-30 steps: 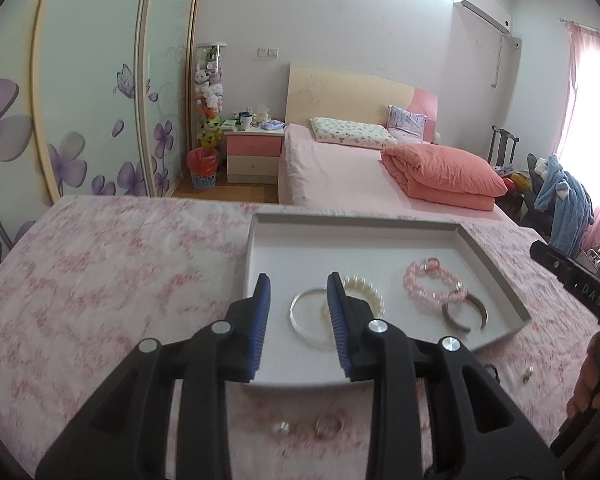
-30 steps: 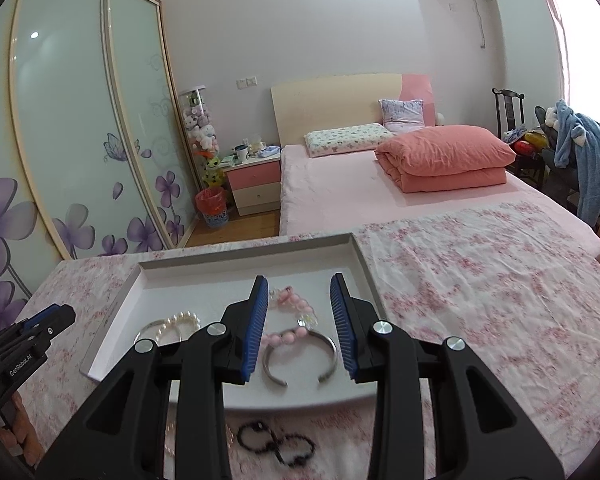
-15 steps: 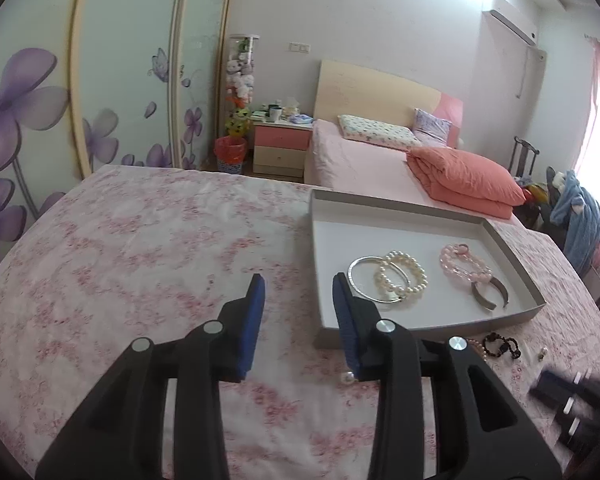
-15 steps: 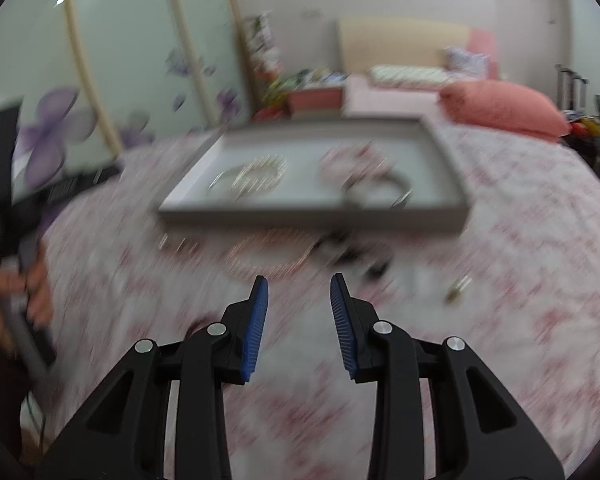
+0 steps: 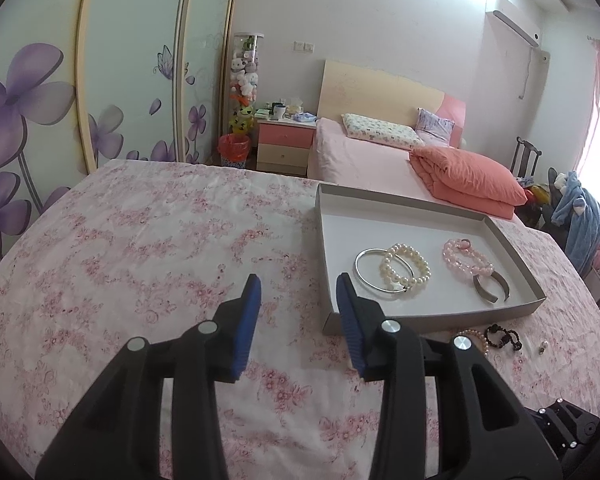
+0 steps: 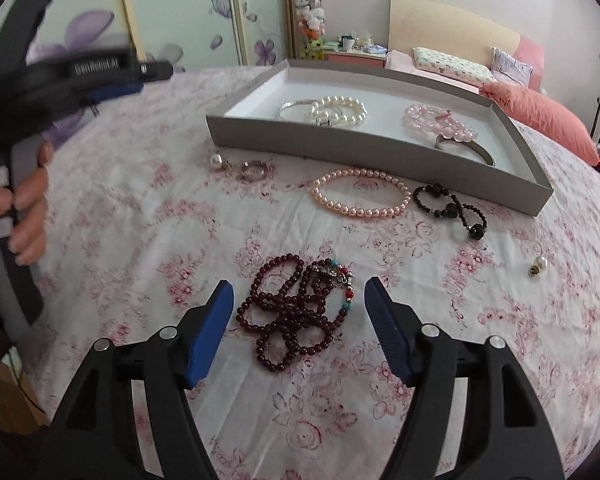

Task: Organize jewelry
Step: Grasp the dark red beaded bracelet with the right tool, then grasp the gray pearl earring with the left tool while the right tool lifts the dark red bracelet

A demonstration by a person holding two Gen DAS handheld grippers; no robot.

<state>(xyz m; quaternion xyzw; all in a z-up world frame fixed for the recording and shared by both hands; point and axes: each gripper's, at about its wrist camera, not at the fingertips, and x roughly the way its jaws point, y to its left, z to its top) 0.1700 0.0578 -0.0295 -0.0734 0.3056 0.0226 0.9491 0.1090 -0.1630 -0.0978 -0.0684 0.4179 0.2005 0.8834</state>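
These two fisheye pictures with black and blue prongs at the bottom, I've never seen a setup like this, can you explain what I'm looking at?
No robot here: a person carries a handheld claw in each hand, and each claw has a camera looking forward along its two blue-padded fingers.

One picture comes from the left claw, which is open, holds nothing and hangs over the flowered bedspread beside the grey tray.

The other comes from the right claw, also open and empty, just above a tangled dark red bead necklace. Its view also shows the person's left hand gripping the other tool.

Inside the tray lie a silver bangle, a white pearl bracelet, a pink bead bracelet and a metal cuff. Loose on the bedspread: a pink pearl bracelet, a black bead bracelet, a ring and two pearl earrings.
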